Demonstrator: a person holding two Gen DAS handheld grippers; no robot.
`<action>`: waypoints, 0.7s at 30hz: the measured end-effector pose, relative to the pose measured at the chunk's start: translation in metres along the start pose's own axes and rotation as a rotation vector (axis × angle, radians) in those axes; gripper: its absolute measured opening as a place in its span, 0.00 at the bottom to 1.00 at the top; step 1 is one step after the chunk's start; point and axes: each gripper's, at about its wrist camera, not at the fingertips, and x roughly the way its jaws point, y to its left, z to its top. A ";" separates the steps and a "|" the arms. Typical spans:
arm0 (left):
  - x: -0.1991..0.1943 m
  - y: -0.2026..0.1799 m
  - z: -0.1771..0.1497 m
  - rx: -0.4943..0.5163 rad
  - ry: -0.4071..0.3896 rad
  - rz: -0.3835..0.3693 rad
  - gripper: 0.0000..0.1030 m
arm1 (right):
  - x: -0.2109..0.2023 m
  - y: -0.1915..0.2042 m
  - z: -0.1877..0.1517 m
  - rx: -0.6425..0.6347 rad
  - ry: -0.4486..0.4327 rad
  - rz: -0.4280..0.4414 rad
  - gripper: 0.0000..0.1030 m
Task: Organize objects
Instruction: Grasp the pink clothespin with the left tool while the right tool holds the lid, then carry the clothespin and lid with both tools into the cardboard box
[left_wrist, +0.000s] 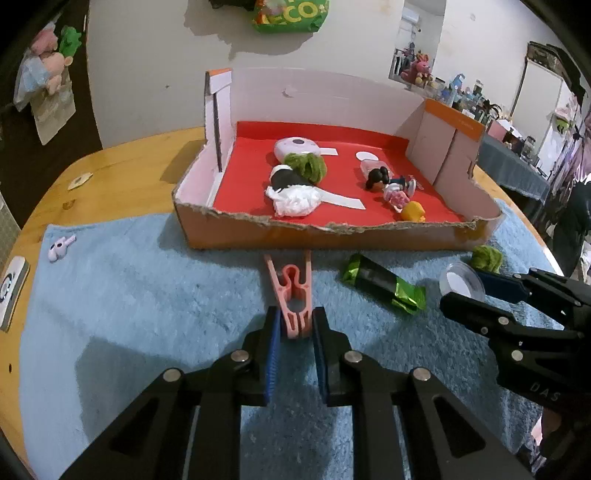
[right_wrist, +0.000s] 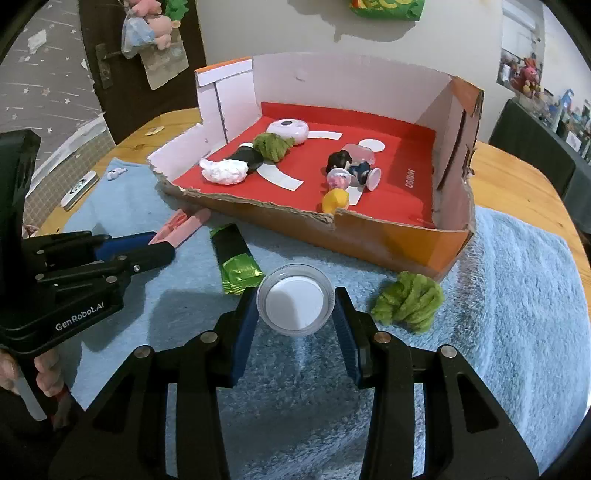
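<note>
Left gripper (left_wrist: 294, 326) is clamped on the near end of a pink clothespin (left_wrist: 291, 291), its 2 blue-padded fingers (left_wrist: 272, 354) pressing the peg from both sides while the peg's forked tips point toward the cardboard box (left_wrist: 314, 236). Right gripper (right_wrist: 295, 314) straddles a clear round lid (right_wrist: 295, 299) with a white centre; its pads (right_wrist: 242, 339) sit just beside the rim on each side, and I cannot tell whether they actually press it. Both items lie on a blue towel (right_wrist: 498, 314) spread over a wooden table (left_wrist: 110, 162). Between the 2 grippers rests a green foil packet (left_wrist: 382, 282) with a black middle, and a green fuzzy clump (right_wrist: 408, 301) lies to the right of the lid, near the box's front corner. Inside the red-floored box sit a white crumpled wad (left_wrist: 295, 203), a black piece touching it, another green clump (left_wrist: 306, 166), a pale round case (left_wrist: 295, 147), a small dark-haired figurine (left_wrist: 384, 181) and a yellow toy (left_wrist: 413, 212) against the torn front wall. On the towel's far left corner lies a small lilac toy (left_wrist: 61, 247).
</note>
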 end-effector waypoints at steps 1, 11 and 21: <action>-0.001 0.001 -0.001 -0.006 0.000 0.002 0.17 | -0.001 0.000 0.000 0.000 -0.002 0.001 0.38; -0.019 0.003 -0.011 -0.021 -0.026 0.001 0.17 | -0.012 0.007 0.001 -0.006 -0.026 0.015 0.38; -0.036 0.003 -0.017 -0.031 -0.053 -0.011 0.17 | -0.021 0.015 0.002 -0.016 -0.042 0.025 0.38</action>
